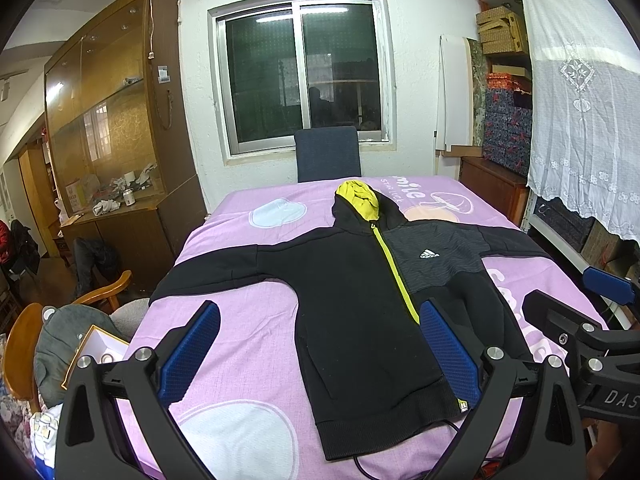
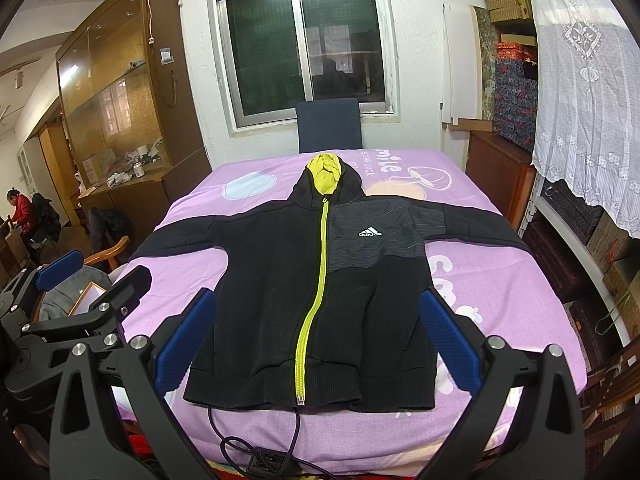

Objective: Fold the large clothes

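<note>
While both tools hovered above the near edge of the table, the left gripper (image 1: 320, 354) and right gripper (image 2: 318, 344) had their jaws spread wide, holding nothing. A black cable (image 2: 256, 440) trailed from under the hem. Beyond them the black hoodie (image 2: 320, 280) lay flat and face up on the purple sheet (image 2: 500, 280), zipped shut, sleeves stretched left and right, hood pointing far. Behind stood a blue chair (image 2: 328, 124) below the window (image 2: 304, 48).

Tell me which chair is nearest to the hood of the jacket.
The dark blue chair under the window; it stands just behind the hood. The wooden chair stands off to the left side.
</note>
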The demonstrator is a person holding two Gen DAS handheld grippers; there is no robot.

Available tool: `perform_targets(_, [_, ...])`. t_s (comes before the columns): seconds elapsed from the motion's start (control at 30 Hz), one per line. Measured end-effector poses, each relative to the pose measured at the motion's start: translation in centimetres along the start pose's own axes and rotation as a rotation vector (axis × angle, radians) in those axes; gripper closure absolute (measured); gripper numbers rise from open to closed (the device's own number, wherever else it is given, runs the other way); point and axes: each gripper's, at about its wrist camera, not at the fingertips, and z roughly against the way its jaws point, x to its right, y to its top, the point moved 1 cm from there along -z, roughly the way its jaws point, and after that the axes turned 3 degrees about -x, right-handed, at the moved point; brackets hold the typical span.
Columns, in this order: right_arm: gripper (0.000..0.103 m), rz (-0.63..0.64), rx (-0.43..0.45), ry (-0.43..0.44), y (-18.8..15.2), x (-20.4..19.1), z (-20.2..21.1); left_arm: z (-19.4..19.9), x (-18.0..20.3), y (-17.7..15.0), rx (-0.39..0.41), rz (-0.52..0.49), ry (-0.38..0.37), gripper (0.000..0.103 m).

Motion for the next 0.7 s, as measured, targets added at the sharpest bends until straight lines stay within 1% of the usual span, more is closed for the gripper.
perform_targets(0.17, [0.004,0.019,-0.006,-0.015,0.0,-0.1,-0.1,0.0,0.0,0.0,-0.001,0.0,0.001,0.003])
perform_targets(0.23, [0.004,0.015,-0.026,-0.016,0.1,0.0,-0.1,0.1,-0.1,0.0,-0.002,0.0,0.0,0.003])
perform_targets(0.3, [0.004,0.008,-0.019,-0.009,0.0,0.0,-0.3,0.1,0.0,0.0,-0.001,-0.002,0.001,0.003])
perform_targets(0.37, [0.004,0.018,-0.056,-0.022,0.0,0.0,-0.4,0.0,-0.2,-0.2,-0.003,-0.005,0.004,0.003])
perform_targets(0.47, [0.004,0.013,-0.057,-0.023,-0.3,0.2,-0.9,-1.0,-0.9,-0.4,-0.03,-0.014,-0.002,0.003])
perform_targets(0.5, [0.004,0.012,-0.061,-0.024,-0.4,0.4,-1.2,-1.7,-1.3,-0.6,-0.056,-0.013,-0.013,0.003])
perform_targets(0.57, [0.004,0.01,-0.068,-0.03,-0.7,1.3,-1.9,-3.8,-3.0,-1.6,-0.149,0.016,-0.061,0.003])
perform_targets(0.6, [0.004,0.006,-0.089,-0.053,-1.1,2.2,-2.3,-4.6,-3.6,-2.2,-0.181,0.033,-0.077,0.003])
perform_targets(0.63, [0.004,-0.015,-0.08,-0.062,-1.5,3.3,-2.7,-5.9,-4.8,-3.0,-0.234,0.065,-0.091,0.003])
perform_targets(0.7, [0.004,-0.067,-0.116,-0.073,-2.6,6.1,-4.0,-8.0,-6.4,-4.4,-0.309,0.114,-0.105,0.003])
